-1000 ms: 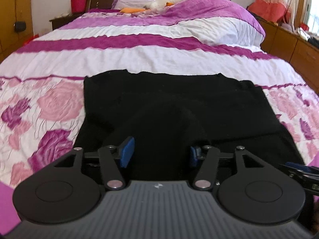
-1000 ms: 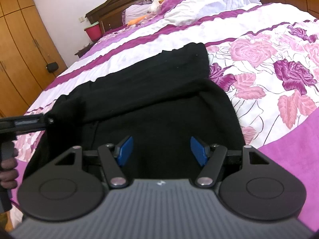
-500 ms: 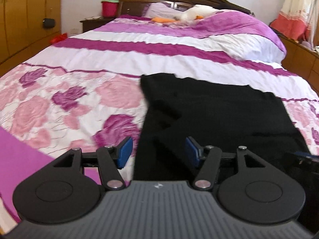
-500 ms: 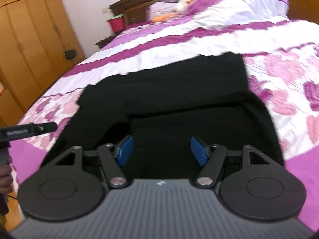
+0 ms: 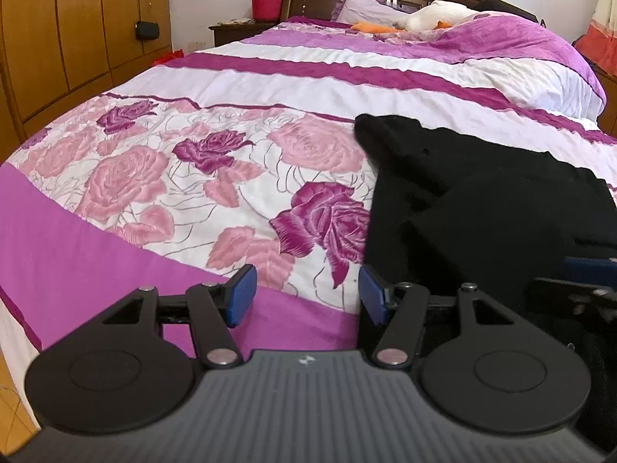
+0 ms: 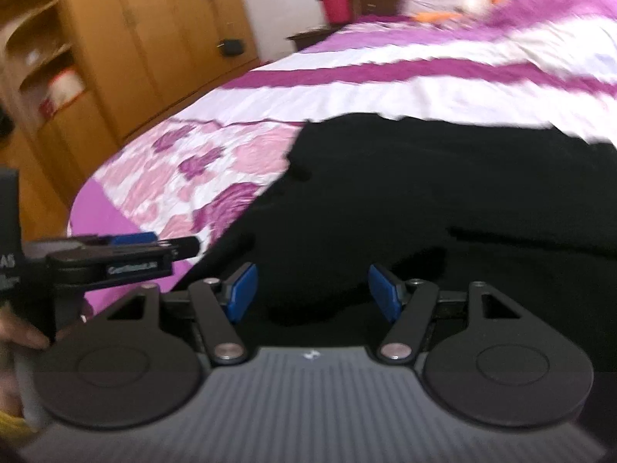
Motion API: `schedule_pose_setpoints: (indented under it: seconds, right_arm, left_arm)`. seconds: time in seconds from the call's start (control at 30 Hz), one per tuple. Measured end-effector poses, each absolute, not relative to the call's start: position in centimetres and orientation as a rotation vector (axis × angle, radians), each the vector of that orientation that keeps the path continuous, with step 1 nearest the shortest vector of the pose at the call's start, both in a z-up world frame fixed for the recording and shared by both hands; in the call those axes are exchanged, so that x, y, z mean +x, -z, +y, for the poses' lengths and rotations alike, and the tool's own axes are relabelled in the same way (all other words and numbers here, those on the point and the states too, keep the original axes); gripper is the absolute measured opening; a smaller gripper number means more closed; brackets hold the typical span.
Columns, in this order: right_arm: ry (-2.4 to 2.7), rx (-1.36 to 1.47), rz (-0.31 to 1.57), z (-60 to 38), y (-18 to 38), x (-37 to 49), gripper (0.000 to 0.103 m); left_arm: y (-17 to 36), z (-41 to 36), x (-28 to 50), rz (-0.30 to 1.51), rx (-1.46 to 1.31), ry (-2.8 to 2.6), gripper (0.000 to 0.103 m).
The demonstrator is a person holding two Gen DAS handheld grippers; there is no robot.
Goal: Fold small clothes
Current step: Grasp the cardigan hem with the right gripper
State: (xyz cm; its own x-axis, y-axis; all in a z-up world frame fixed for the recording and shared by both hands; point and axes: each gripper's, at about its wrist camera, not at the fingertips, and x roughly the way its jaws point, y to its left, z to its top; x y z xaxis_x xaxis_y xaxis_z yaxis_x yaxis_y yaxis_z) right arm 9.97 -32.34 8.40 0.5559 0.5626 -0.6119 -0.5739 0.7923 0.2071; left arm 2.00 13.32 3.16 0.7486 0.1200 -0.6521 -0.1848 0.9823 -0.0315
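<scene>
Left wrist view shows the black knitted garment (image 5: 482,200) lying partly folded on the floral pink, white and purple bedspread (image 5: 193,177), near the foot of the bed and off to the right of this camera. One flap is laid over its lower part. The left gripper (image 5: 306,295) hangs above the bedspread just beside the garment's left edge, its blue pads well apart with nothing between them. In the blurred right wrist view, the right gripper (image 6: 312,289) hovers over the garment, jaws likewise parted and empty. A red bucket (image 5: 267,4) stands on the dark wooden nightstand (image 5: 235,31) beside the brown wooden wardrobe (image 5: 77,27)
</scene>
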Motion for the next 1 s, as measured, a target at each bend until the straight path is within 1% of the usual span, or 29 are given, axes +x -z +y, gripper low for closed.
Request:
schedule_pose_setpoints:
  seconds: [0.3, 0.37, 0.57, 0.63, 0.67, 0.73, 0.77, 0.83, 0.87, 0.9, 0.93, 1.0]
  right_arm:
    - [-0.698, -0.188, 0.713, -28.1, -6.5, 10.6, 0.066]
    - [-0.701, -0.197, 0.723, -27.6, -5.9, 10.8, 0.068]
    - [-0.706, -0.227, 0.719, -27.2, -4.6, 11.2, 0.068]
    - [-0.705, -0.24, 0.707, -27.2, -4.4, 11.2, 0.066]
    - [-0.701, -0.249, 0.701, -27.1, -4.4, 11.1, 0.063]
    - [-0.681, -0.278, 0.681, -27.0, -4.3, 11.0, 0.05]
    - [-0.672, -0.287, 0.673, -27.0, -4.4, 11.0, 0.046]
    - [-0.66, -0.28, 0.672, -27.3, -4.6, 11.2, 0.03]
    - [-0.663, -0.266, 0.673, -27.5, -4.7, 11.4, 0.025]
    - [-0.669, -0.244, 0.677, -27.8, -5.0, 11.6, 0.017]
    - [-0.675, -0.221, 0.679, -28.0, -5.3, 11.8, 0.013]
    - [-0.687, -0.175, 0.669, -28.6, -6.2, 11.9, 0.01]
  left_arm:
    - [-1.7, 14.1, 2.7, 0.73, -0.101, -0.175, 0.064]
    - [-1.4, 14.3, 2.8, 0.733, -0.106, -0.177, 0.064]
    - [-1.2, 14.8, 3.0, 0.727, -0.124, -0.18, 0.064]
    - [-1.2, 14.9, 3.1, 0.726, -0.126, -0.182, 0.064]
    - [-1.2, 14.9, 3.1, 0.726, -0.127, -0.184, 0.064]
    - [-1.2, 14.9, 3.2, 0.725, -0.128, -0.185, 0.064]
    - [-1.2, 14.9, 3.1, 0.725, -0.128, -0.186, 0.064]
    - [-1.3, 14.8, 3.1, 0.726, -0.127, -0.19, 0.064]
    - [-1.3, 14.8, 3.1, 0.726, -0.128, -0.193, 0.064]
    - [-1.4, 14.8, 3.1, 0.727, -0.131, -0.195, 0.064]
    - [-1.5, 14.8, 3.2, 0.727, -0.134, -0.194, 0.064]
    - [-1.7, 14.8, 3.3, 0.727, -0.139, -0.19, 0.064]
